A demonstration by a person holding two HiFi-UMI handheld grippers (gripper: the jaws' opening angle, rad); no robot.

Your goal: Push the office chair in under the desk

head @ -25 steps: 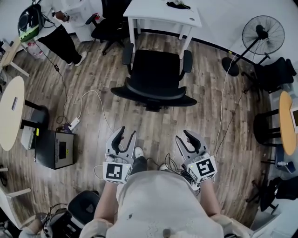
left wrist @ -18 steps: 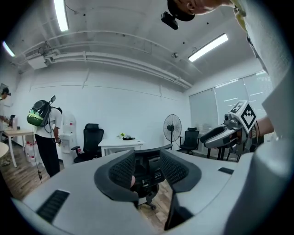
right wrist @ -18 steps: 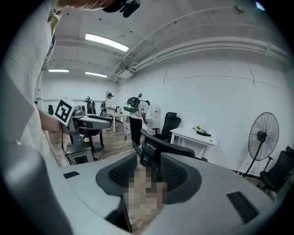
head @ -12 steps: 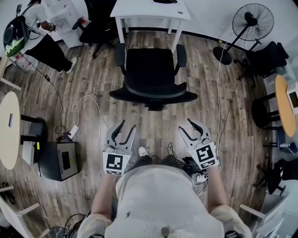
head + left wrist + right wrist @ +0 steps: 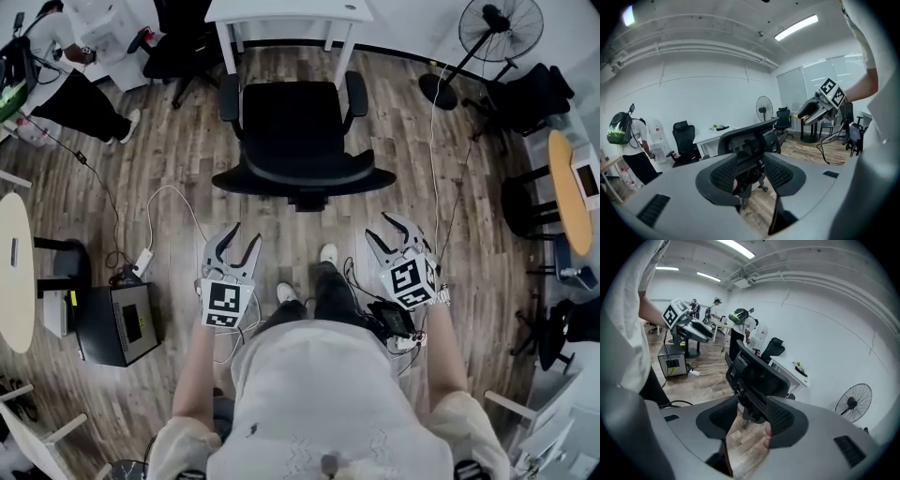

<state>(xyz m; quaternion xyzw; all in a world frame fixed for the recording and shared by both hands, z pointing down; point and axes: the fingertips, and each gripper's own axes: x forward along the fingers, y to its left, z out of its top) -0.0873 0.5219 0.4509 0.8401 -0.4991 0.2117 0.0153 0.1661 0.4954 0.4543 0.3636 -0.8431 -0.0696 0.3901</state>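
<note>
Office chair (image 5: 292,131) stands on the wood floor (image 5: 178,169) just in front of the white desk (image 5: 286,11), seat toward the desk, backrest toward the person, not tucked under. Both grippers are well short of the chair, no contact. The person's forearms reach forward and down from the torso. Left gripper (image 5: 242,242) is held outside the left leg and right gripper (image 5: 384,232) outside the right leg, both at about the same level, jaws pointing up-frame at the chair back. Left gripper's jaws are apart and opening, with nothing pressed between the pads. Right gripper's jaws are likewise apart and opening, with nothing gripped. The head view gives the layout: chair centred between the two grippers, standing fan (image 5: 502,23) at upper right, a bystander (image 5: 84,94) at upper left, a black box (image 5: 117,323) and white cable (image 5: 164,202) on the floor at left. The left gripper view shows the chair's backrest framed in the jaw gap and the right gripper raised off to its right. The right gripper view shows the same backrest from the other side, with the left gripper beyond it and more people at far tables, unseen from the head view.
</note>
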